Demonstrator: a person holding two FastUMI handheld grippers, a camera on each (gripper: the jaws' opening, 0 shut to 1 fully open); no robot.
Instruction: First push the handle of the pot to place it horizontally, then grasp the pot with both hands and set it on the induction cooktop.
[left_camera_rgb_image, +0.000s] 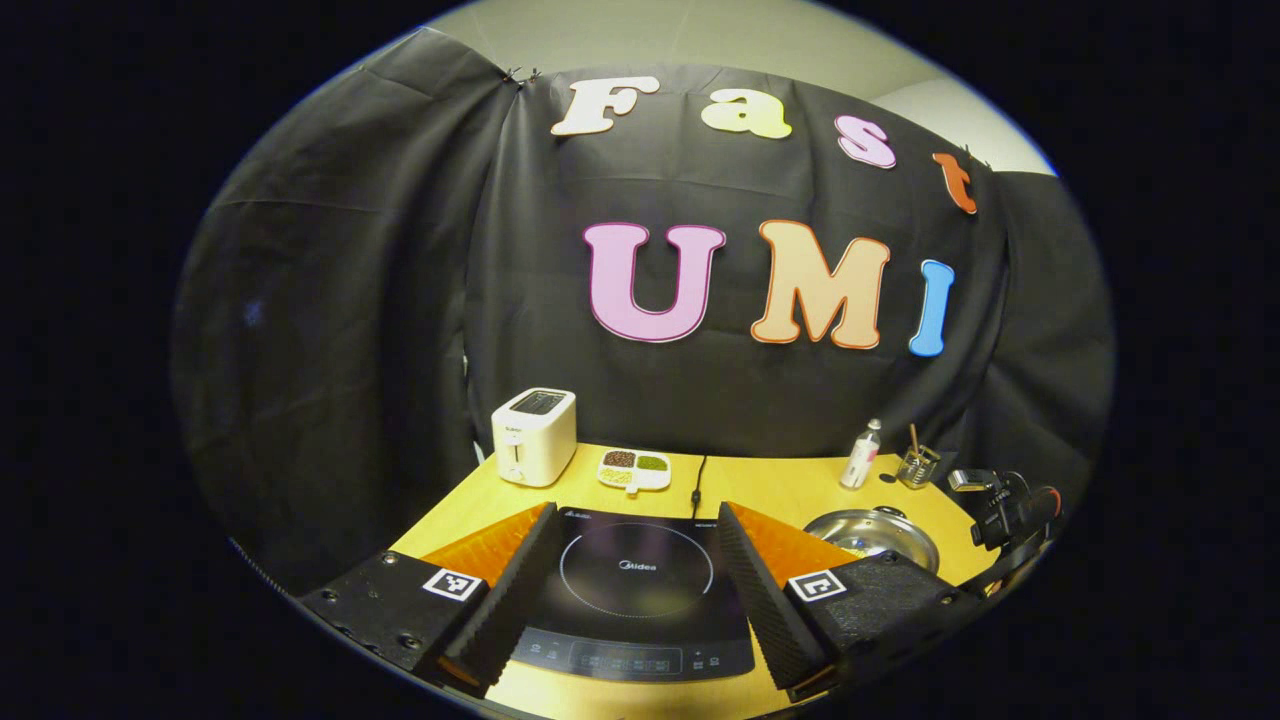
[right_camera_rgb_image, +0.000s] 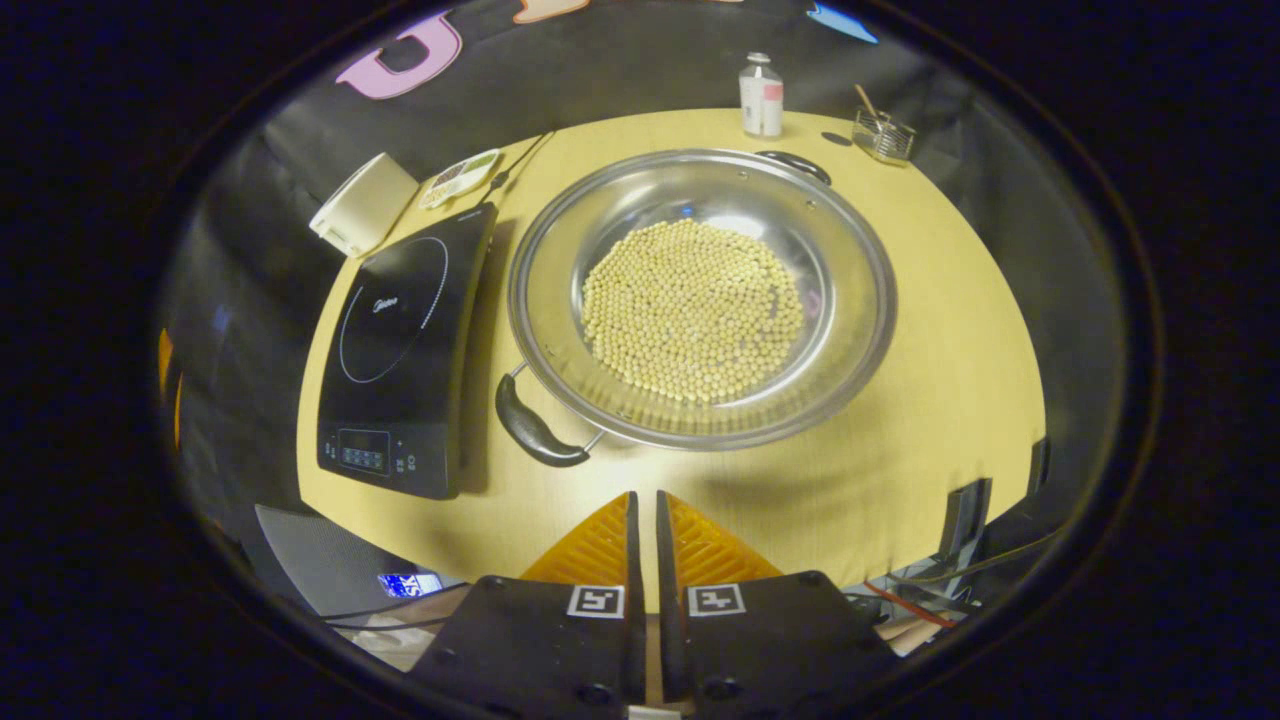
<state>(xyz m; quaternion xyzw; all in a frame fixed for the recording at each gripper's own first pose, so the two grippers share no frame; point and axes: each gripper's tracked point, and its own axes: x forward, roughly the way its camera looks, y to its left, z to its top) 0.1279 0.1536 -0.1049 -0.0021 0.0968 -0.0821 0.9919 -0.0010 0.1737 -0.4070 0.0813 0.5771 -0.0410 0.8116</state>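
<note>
Left hand-held gripper (left_camera_rgb_image: 634, 560) hangs above the near edge of the tabletop (left_camera_rgb_image: 780, 490) w/ fingers spread wide apart, nothing between them; through the gap sits the induction cooktop (left_camera_rgb_image: 636, 590), control strip toward the camera, round cooking ring in the middle. In left gripper view the pot (left_camera_rgb_image: 872, 535) is just right of the cooktop, partly hidden behind the right finger. Farther back: white toaster (left_camera_rgb_image: 534, 435) at rear left, small divided dish (left_camera_rgb_image: 634, 469) beside it, a power cord (left_camera_rgb_image: 697, 480) running back from the cooktop, a small bottle (left_camera_rgb_image: 861, 455) and a glass cup w/ a stick in it (left_camera_rgb_image: 917, 465) at rear right. Another black device (left_camera_rgb_image: 1005, 505) shows at far right edge; can't tell what it is. Right hand-held gripper (right_camera_rgb_image: 645, 530) is up over the tabletop (right_camera_rgb_image: 950, 380) looking down, fingers together w/ only a thin slit between, gripping nothing. Ahead of it the pot (right_camera_rgb_image: 700, 300), wide shallow steel, sits on the tabletop right beside the cooktop (right_camera_rgb_image: 405, 350), not on it; bottom covered w/ pale round beans (right_camera_rgb_image: 693, 310). Near handle (right_camera_rgb_image: 535, 430) sits at the pot's lower-left rim, close to the cooktop's corner, apart from the fingertips; far handle (right_camera_rgb_image: 795, 163) at the opposite rim. Toaster (right_camera_rgb_image: 362, 203), dish (right_camera_rgb_image: 460, 177), bottle (right_camera_rgb_image: 761, 95), cup (right_camera_rgb_image: 883, 130) along the back edge.
</note>
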